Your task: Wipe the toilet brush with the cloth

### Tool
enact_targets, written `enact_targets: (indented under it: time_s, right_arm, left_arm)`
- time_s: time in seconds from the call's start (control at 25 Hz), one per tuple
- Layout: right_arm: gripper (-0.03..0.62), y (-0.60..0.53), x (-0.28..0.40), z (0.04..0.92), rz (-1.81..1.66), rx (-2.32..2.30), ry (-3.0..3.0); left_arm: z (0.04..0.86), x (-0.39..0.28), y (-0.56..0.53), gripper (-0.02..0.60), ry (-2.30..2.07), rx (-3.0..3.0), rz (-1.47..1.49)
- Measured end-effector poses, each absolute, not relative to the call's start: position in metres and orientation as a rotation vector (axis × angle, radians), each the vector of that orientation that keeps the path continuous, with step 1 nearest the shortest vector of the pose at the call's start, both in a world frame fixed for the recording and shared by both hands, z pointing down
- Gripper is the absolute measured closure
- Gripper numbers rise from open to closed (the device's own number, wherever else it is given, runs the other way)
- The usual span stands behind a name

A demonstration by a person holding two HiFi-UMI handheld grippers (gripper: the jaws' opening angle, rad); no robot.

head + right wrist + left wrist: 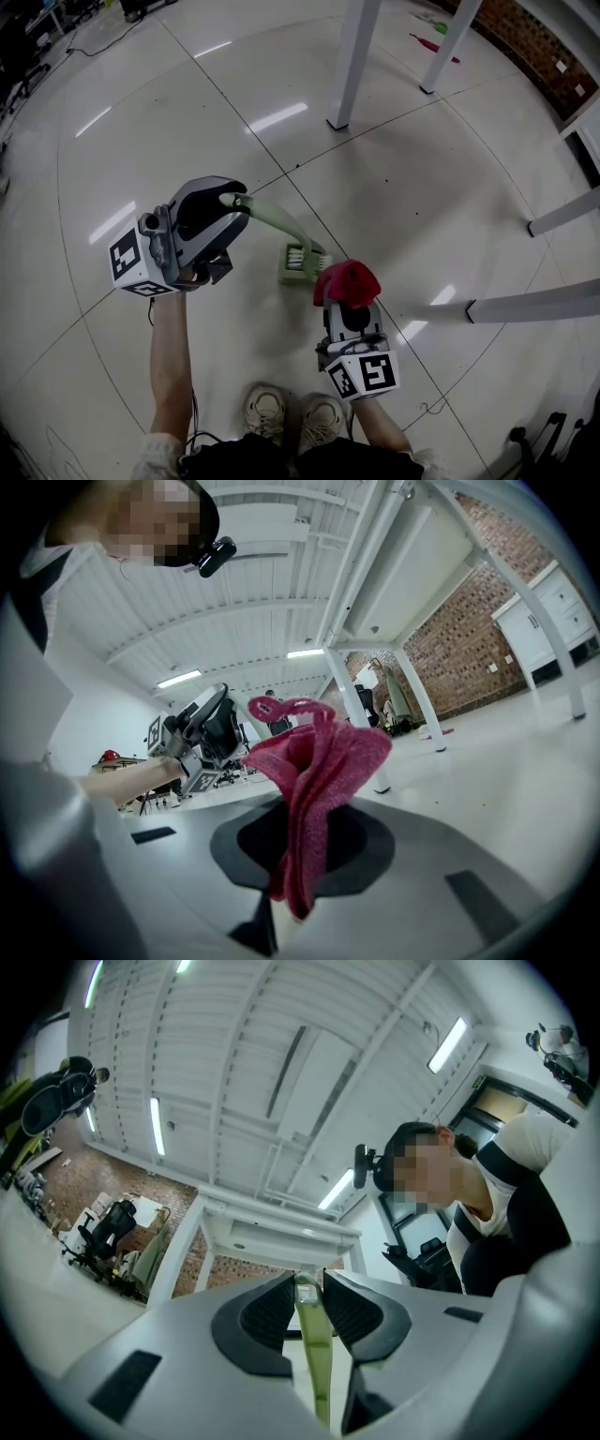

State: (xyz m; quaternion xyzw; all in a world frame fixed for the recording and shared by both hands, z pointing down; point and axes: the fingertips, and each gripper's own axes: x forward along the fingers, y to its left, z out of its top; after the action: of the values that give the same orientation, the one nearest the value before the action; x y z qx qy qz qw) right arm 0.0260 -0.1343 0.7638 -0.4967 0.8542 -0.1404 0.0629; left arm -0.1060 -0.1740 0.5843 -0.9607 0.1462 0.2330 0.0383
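The left gripper (232,202) has its 2 jaws closed on the top end of the pale green toilet brush (298,255). The brush handle slants away to the right, and its bristle head shows against the tiled floor (422,169), ahead of the person's shoes (291,412). The right gripper (349,300) clamps a bunched red cloth (346,280) between its jaws. The cloth sits just beside the brush head, at its right. Whether the 2 touch I cannot tell.

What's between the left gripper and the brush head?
Only the brush's green handle, running from the left gripper to the brush head; head view shows it.
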Motion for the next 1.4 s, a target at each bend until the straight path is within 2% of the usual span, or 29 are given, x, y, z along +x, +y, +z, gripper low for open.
enact_targets:
  time_s: [0.24,0.52,0.72,0.92,1.24,1.4]
  right_arm:
    - [0.563,-0.133,0.023,0.766,-0.451,-1.482,2.586]
    - [0.562,-0.136,0.025,0.758,-0.388,-1.462,2.591]
    - [0.562,-0.17,0.055,0.704,-0.292,-1.578,2.488]
    - [0.563,-0.207,0.084,0.537,-0.137,-1.679,2.547]
    - [0.562,-0.18,0.094,0.102,-0.24,-1.692,2.556]
    - [0.563,-0.14,0.09,-0.051,-0.13,-1.677,2.652]
  left_arm:
    - [0.589,-0.107,-0.175,0.482,0.441,-2.966,0.729]
    - [0.582,-0.086,-0.157,0.485,0.315,-2.934,0.616]
    - [0.545,-0.082,-0.178,0.488,0.353,-2.956,0.697]
    - [0.405,-0.07,-0.213,0.488,0.389,-3.021,0.704]
    - [0.0,-0.043,-0.184,0.489,0.415,-3.126,0.696]
    - [-0.132,-0.029,-0.134,0.488,0.412,-3.173,0.606]
